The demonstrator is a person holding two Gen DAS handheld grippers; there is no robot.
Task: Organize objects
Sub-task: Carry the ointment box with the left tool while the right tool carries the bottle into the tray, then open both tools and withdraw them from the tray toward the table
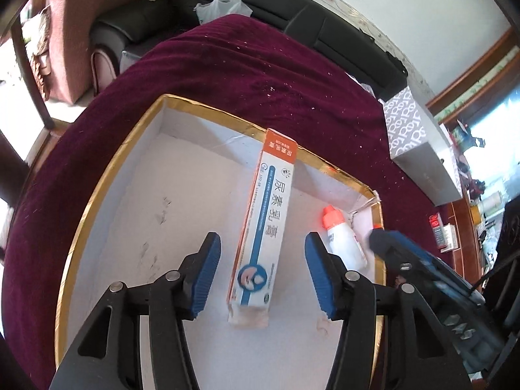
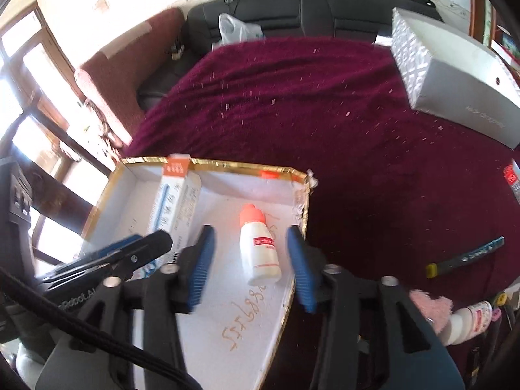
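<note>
A shallow white box with a gold rim [image 1: 107,178] [image 2: 227,164] lies on the maroon cloth. Inside it a long white and orange ointment carton [image 1: 263,227] [image 2: 177,195] leans with its far end on the box's back wall. My left gripper [image 1: 260,276] is open around the carton's near end, pads apart from it. Beside the carton lies a small white bottle with an orange cap [image 1: 341,243] [image 2: 258,247]. My right gripper [image 2: 252,269] is open astride that bottle, without touching it. Each gripper shows at the other view's edge.
A grey patterned box [image 1: 419,149] [image 2: 455,74] stands at the cloth's far right. A dark pen-like stick [image 2: 464,256], a second white bottle [image 2: 468,321] and something pink and fluffy [image 2: 429,308] lie right of the white box. A black sofa with a plastic bag [image 1: 224,1] is behind.
</note>
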